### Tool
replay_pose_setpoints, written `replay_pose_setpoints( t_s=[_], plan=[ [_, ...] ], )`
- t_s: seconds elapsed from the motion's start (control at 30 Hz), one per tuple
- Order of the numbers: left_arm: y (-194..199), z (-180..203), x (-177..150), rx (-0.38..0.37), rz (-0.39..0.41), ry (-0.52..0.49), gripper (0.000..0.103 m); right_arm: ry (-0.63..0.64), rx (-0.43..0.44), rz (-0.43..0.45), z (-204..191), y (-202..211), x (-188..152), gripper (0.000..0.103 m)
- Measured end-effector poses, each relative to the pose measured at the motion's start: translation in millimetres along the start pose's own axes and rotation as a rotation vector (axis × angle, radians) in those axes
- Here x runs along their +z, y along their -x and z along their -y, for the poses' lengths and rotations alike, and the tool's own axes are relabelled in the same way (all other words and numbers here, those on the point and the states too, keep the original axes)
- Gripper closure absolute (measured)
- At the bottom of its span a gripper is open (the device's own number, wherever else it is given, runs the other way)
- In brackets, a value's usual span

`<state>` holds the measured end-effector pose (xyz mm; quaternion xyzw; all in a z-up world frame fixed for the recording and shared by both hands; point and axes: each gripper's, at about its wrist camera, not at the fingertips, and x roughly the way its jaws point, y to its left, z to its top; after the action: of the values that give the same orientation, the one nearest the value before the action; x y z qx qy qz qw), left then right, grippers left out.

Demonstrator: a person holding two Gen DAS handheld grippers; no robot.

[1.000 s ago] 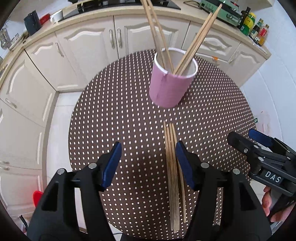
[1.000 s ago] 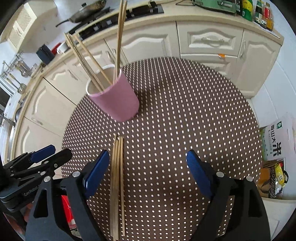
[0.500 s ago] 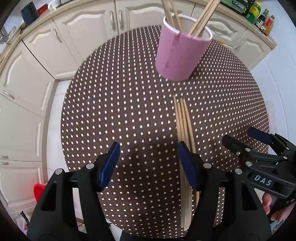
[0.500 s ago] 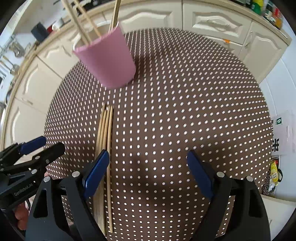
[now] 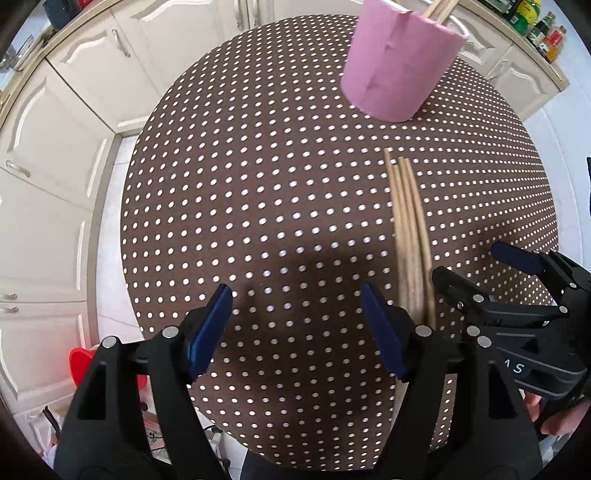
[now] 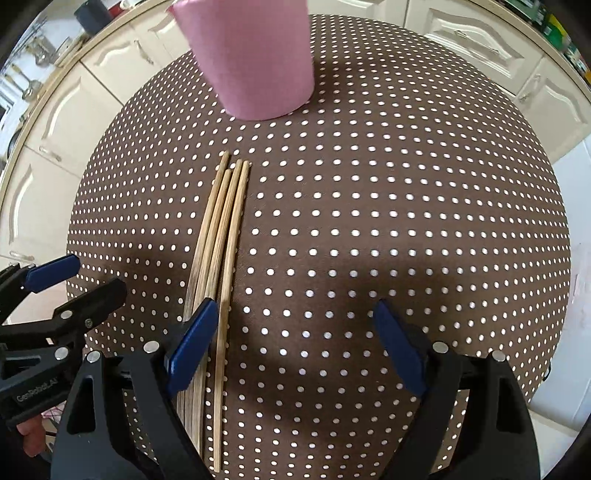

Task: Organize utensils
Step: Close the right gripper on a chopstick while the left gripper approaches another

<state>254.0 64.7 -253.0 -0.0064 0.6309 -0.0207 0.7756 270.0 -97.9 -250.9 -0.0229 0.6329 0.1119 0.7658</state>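
Note:
Several wooden chopsticks [image 5: 408,229] lie side by side on the brown dotted round table [image 5: 258,184]; they also show in the right wrist view [image 6: 221,236]. A pink cup [image 5: 397,62] stands at the far side with more chopsticks in it; the right wrist view shows its wall [image 6: 255,59]. My left gripper [image 5: 295,332] is open and empty, just left of the lying chopsticks. My right gripper [image 6: 291,343] is open and empty, its left finger over the chopsticks' near ends. Each gripper shows in the other's view, the right one [image 5: 517,284] and the left one [image 6: 70,291].
Cream kitchen cabinets [image 5: 74,110] curve around the table's far and left sides. Bottles [image 5: 535,22] stand on the counter at the far right. A red object [image 5: 83,365] lies on the floor at the lower left.
Both grippers have come lower and forward over the table; the cup and chopsticks loom larger. Both stay open and empty. The chopsticks have not moved.

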Motion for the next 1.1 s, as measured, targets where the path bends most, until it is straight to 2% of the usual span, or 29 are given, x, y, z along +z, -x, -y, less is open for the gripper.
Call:
replay_pose_setpoints(
  t_s=[0.27, 0.33, 0.4, 0.47, 0.6, 0.73, 0.93, 1.1],
  plan=[
    [-3, -9, -7, -0.012, -0.021, 0.012, 0.031, 0.072, -0.07, 0.013, -25, -10, 1, 0.021],
    [-1, -9, -8, -0.021, -0.02, 0.013, 0.031, 0.08, -0.09, 0.036, -33, -10, 1, 0.028],
    [-1, -9, -9, -0.014, -0.018, 0.004, 0.031, 0.083, -0.089, 0.069, -39, -6, 3, 0.06],
    [1, -9, -9, -0.02, -0.015, 0.0, 0.031, 0.078, -0.081, 0.081, -42, -6, 9, 0.081],
    [2, -1, -11, -0.027, -0.019, -0.017, 0.03, 0.017, -0.028, 0.087, -27, -5, 19, 0.096],
    [-2, 6, -8, -0.037, -0.024, -0.04, 0.03, -0.072, 0.079, 0.085, -8, -5, 22, 0.098],
    [-9, 23, 2, -0.045, -0.037, -0.07, 0.03, -0.099, 0.116, 0.083, 4, -3, 17, 0.098],
    [-19, 34, 13, -0.052, -0.057, -0.082, 0.03, -0.145, 0.182, 0.09, 38, 3, 4, 0.098]
  ],
)
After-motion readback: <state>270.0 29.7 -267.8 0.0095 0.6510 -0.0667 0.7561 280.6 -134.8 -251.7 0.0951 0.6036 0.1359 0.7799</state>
